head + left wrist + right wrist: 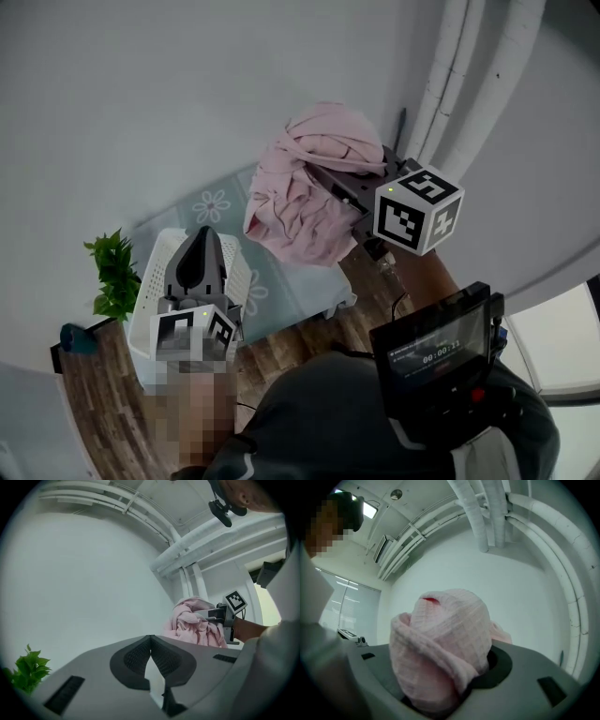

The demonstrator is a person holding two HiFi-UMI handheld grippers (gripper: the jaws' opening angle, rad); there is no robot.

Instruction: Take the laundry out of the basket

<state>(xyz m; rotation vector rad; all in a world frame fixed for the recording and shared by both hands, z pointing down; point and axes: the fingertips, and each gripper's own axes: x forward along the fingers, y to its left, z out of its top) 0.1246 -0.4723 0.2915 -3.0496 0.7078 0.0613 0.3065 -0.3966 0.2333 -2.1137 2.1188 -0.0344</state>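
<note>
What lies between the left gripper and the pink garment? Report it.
Head view: gap between left gripper and pink garment is bare; only flowered mat shows below.

Grippers: two are showing, left gripper (150, 638) at near left, right gripper (330, 182) at right.
Pink garment (305, 192): one is hanging at right.
Basket (157, 255): one is sitting at left.
Plant (116, 274): one is standing left of it.
Flowered rug (214, 204): one is lying beyond.

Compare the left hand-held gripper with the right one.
The left hand-held gripper is shut on nothing; the right hand-held gripper is clamped on a pink garment. In the head view the left overlaps the white laundry basket; the right is off to its side. Both are grey.
</note>
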